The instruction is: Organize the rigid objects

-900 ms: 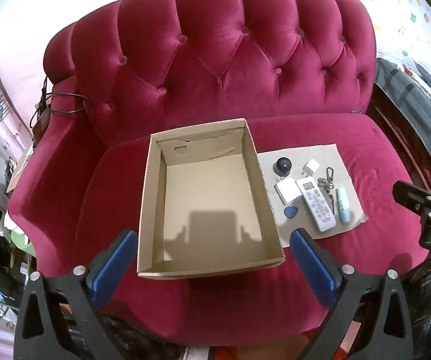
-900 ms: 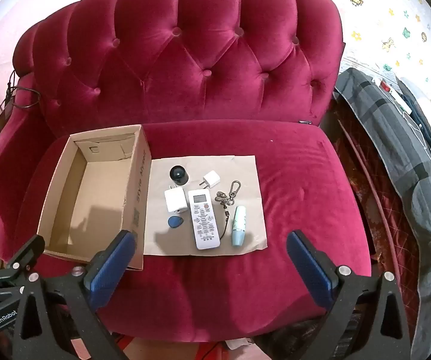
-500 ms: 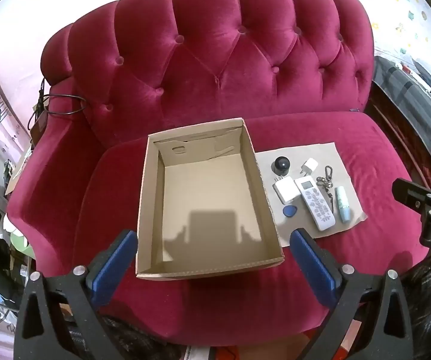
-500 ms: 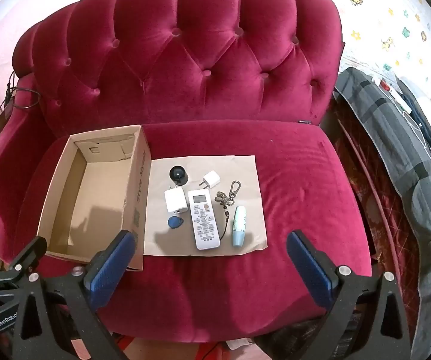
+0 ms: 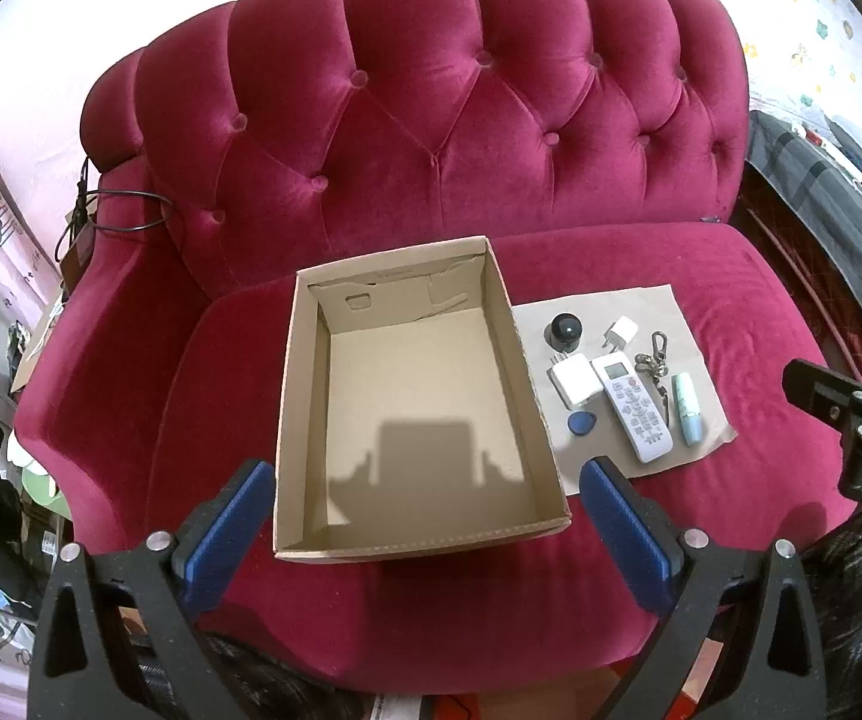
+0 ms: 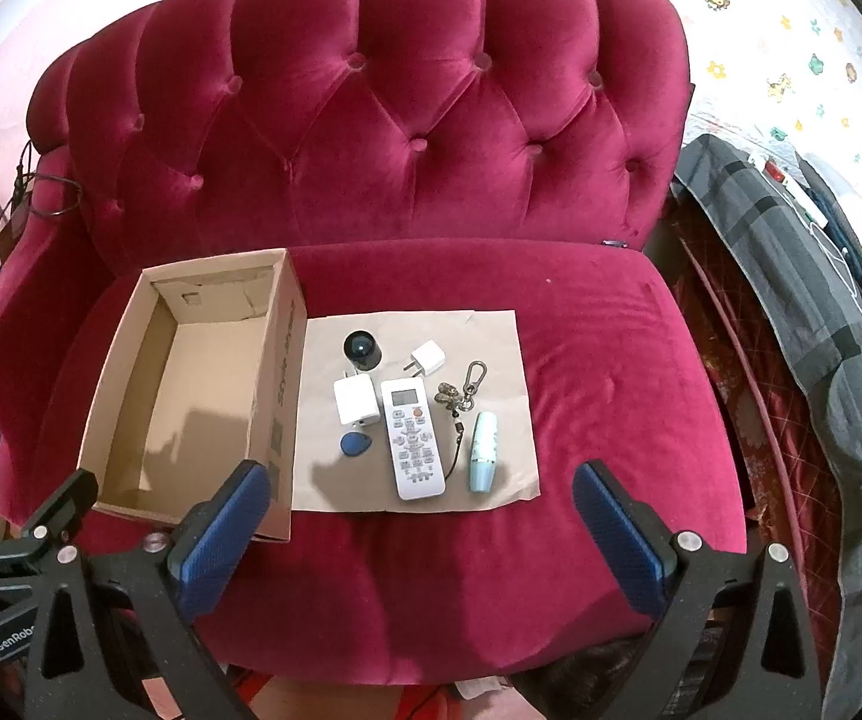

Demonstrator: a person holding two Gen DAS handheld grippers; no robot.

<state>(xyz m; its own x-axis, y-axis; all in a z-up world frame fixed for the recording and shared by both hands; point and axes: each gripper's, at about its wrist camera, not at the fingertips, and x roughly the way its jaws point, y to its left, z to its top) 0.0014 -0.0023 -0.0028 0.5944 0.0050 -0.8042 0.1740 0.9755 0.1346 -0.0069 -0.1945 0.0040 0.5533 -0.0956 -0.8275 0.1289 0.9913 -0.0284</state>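
Bright, even light from above and behind casts a blocky shadow on the floor of the open brown cardboard box (image 5: 425, 420). Fisheye curvature bends the edges; the corners go black. Focus is sharp.

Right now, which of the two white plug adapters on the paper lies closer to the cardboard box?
The larger white adapter, lying beside the remote near the box; the smaller adapter sits farther back, toward the keyring.

Crimson tufted sofa (image 6: 490, 540) — on its seat, open cardboard box (image 6: 131, 396) beside brown paper sheet (image 6: 508, 360)
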